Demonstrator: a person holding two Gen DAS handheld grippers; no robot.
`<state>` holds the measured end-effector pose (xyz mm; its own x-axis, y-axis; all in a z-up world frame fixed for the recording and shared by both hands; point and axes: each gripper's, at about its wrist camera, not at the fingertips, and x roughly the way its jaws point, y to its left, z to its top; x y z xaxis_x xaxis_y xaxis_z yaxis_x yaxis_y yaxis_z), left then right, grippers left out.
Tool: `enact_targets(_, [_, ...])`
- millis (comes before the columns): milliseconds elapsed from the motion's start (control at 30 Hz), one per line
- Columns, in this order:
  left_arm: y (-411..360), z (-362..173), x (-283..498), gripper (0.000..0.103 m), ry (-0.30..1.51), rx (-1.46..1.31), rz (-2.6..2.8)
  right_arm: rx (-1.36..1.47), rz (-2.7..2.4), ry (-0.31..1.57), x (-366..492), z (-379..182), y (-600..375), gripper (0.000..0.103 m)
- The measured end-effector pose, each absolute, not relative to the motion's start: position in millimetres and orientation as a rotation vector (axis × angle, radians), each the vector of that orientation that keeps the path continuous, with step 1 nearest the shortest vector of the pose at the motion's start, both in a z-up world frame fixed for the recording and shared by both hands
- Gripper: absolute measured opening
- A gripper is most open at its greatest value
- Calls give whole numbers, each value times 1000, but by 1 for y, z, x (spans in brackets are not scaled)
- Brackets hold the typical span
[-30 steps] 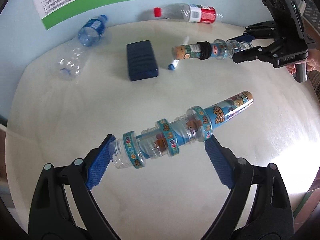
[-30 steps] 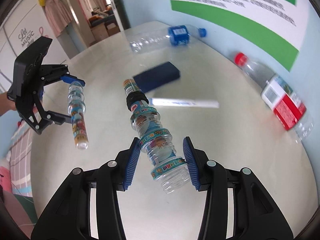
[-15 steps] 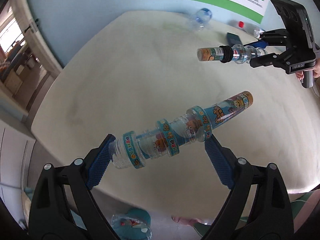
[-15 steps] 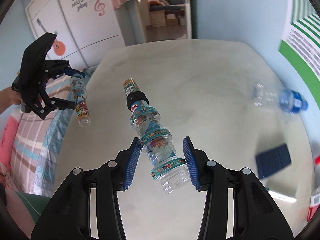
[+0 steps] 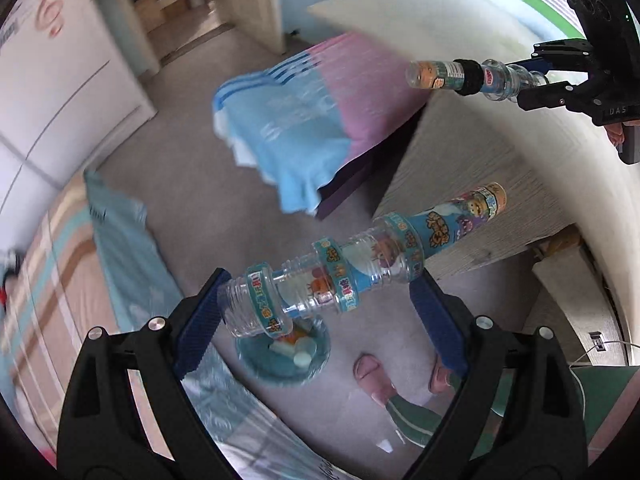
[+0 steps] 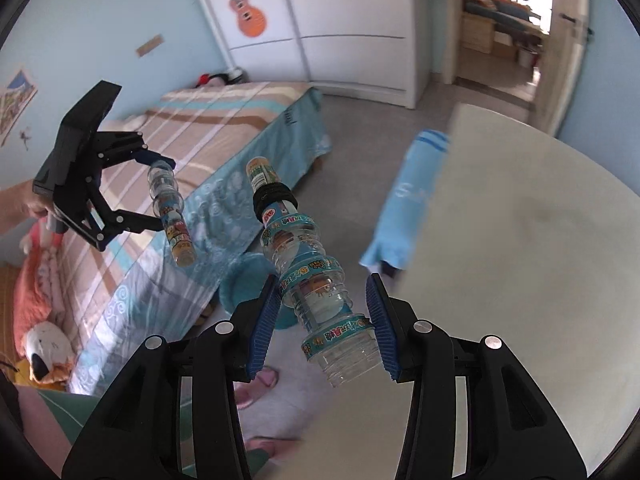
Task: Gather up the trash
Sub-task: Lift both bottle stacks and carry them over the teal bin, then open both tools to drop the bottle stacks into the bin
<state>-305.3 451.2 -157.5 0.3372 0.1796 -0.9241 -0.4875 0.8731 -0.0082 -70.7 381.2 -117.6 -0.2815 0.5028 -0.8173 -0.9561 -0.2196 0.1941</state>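
Note:
My left gripper [image 5: 316, 308] is shut on a clear ribbed bottle with blue cartoon labels [image 5: 344, 272], held lengthwise between the pads in the air. Directly beneath it on the floor stands a teal bin [image 5: 280, 360] with some trash inside. My right gripper [image 6: 322, 322] is shut on a similar bottle with a black band near its cap [image 6: 308, 264], which points up and away. The right wrist view shows the left gripper [image 6: 160, 192] with its bottle [image 6: 172, 216] over the bed's edge, and part of the bin [image 6: 240, 280] behind my bottle. The right gripper [image 5: 528, 80] and its bottle [image 5: 456, 74] show at the upper right of the left wrist view.
A white round table [image 6: 520, 260] fills the right side, with a blue and pink towel [image 5: 304, 120] hanging beside it. A striped bed [image 6: 192, 152] runs along the left. A person's feet in pink slippers [image 5: 372, 372] stand by the bin. A white wardrobe [image 6: 340, 20] and a doorway lie beyond.
Both grippers have swung off the tabletop toward the floor and bed, rolling as they went. The bin has come under the left gripper. Both bottles stay gripped as before.

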Motion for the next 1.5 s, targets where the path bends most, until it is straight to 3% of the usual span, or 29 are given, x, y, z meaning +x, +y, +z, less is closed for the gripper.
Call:
enact_targets(433, [494, -250, -437, 88, 1189, -535, 570, -954, 1822, 1046, -216, -217, 497, 46])
enact_targets(1000, [520, -384, -466, 88, 1390, -538, 574, -1175, 1633, 1381, -321, -398, 540, 48])
enact_targets(1067, [519, -398, -460, 89, 1450, -508, 570, -1173, 1622, 1405, -325, -408, 545, 68])
enact_targets(1200, [509, -413, -454, 90, 1510, -449, 542, -1157, 1584, 1414, -327, -416, 551, 69])
enact_targets(1500, [510, -390, -460, 93, 1437, -517, 541, -1090, 1598, 1399, -302, -382, 538, 68])
